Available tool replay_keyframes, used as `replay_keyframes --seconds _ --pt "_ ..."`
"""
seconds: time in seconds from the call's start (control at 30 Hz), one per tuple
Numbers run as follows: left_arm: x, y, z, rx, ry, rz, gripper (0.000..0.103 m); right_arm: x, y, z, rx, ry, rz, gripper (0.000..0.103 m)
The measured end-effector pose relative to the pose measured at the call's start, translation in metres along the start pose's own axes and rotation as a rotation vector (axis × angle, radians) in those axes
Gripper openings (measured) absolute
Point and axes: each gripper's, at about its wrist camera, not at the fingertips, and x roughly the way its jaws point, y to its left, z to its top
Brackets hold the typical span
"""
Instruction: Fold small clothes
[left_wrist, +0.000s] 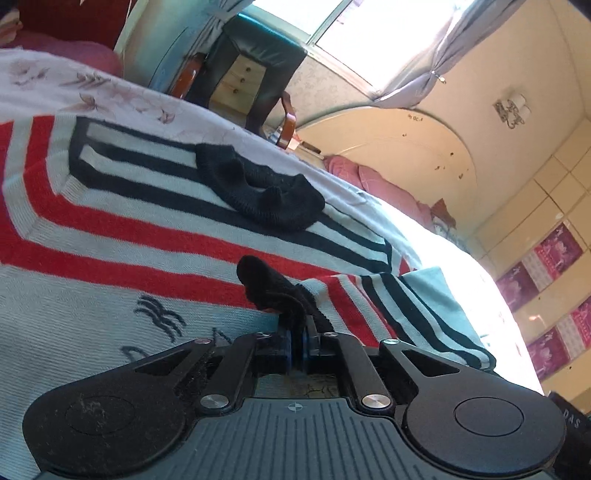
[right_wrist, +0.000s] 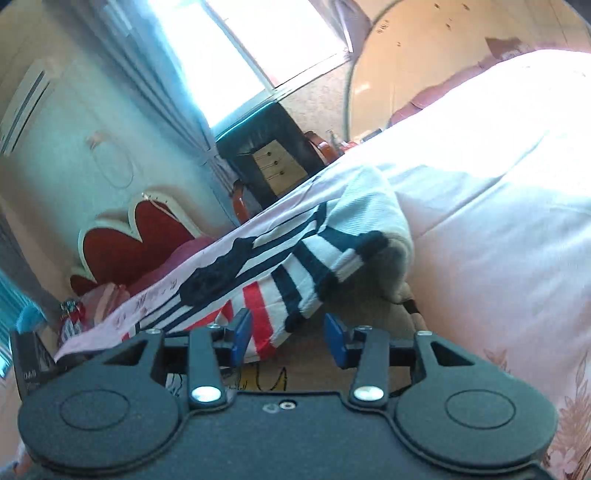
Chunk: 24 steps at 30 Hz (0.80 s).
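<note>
A small knit sweater (left_wrist: 110, 229) with red, white and dark navy stripes lies spread on the bed; its black collar (left_wrist: 258, 188) shows at the middle. My left gripper (left_wrist: 297, 332) is shut on the black cuff (left_wrist: 269, 284) of a striped sleeve and holds it over the sweater's body. In the right wrist view the sweater (right_wrist: 288, 258) lies ahead with a sleeve folded over. My right gripper (right_wrist: 288, 336) is open and empty, just in front of the sweater's near edge.
The bed has a pale floral sheet (right_wrist: 498, 258). A dark chair with wooden arms (left_wrist: 258, 66) and a small drawer unit (left_wrist: 240, 81) stand by the window. A red headboard (right_wrist: 136, 240) and pink pillows (left_wrist: 388, 188) lie at the bed's ends.
</note>
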Motion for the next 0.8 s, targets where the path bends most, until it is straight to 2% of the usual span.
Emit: replay_keyframes --seconds 0.13,0.23,0.37,0.57,0.6,0.63,0.67,0.73,0.8 --pt "-0.018 0.026 0.006 -0.004 0.01 0.021 0.005 0.014 -0.034 0.003 0.246 0.014 0.076 0.053" --pt "-0.028 0.042 0.011 -0.018 0.004 0.034 0.005 0.028 -0.053 0.0 0.402 0.026 0.125 0.054" --pt "-0.036 0.06 0.014 -0.024 -0.009 0.051 0.005 0.043 -0.069 -0.001 0.5 0.03 0.141 0.051" --pt "-0.033 0.073 0.015 -0.021 0.001 0.059 0.005 0.057 -0.079 0.008 0.545 -0.001 0.125 0.048" --pt "-0.032 0.073 0.014 -0.016 0.003 0.062 0.005 0.059 -0.079 0.009 0.54 -0.001 0.104 0.046" --pt "-0.034 0.072 0.014 -0.014 -0.01 0.06 0.005 0.063 -0.08 0.011 0.534 0.007 0.093 0.038" --pt "-0.038 0.07 0.014 -0.008 -0.03 0.053 0.005 0.065 -0.078 0.013 0.505 0.018 0.061 0.006" --pt "-0.043 0.064 0.013 0.034 -0.052 0.076 0.005 0.065 -0.071 0.018 0.424 0.009 0.022 0.007" --pt "-0.036 0.063 0.008 0.075 -0.012 0.12 0.005 0.061 -0.064 0.019 0.34 0.008 0.008 0.007"
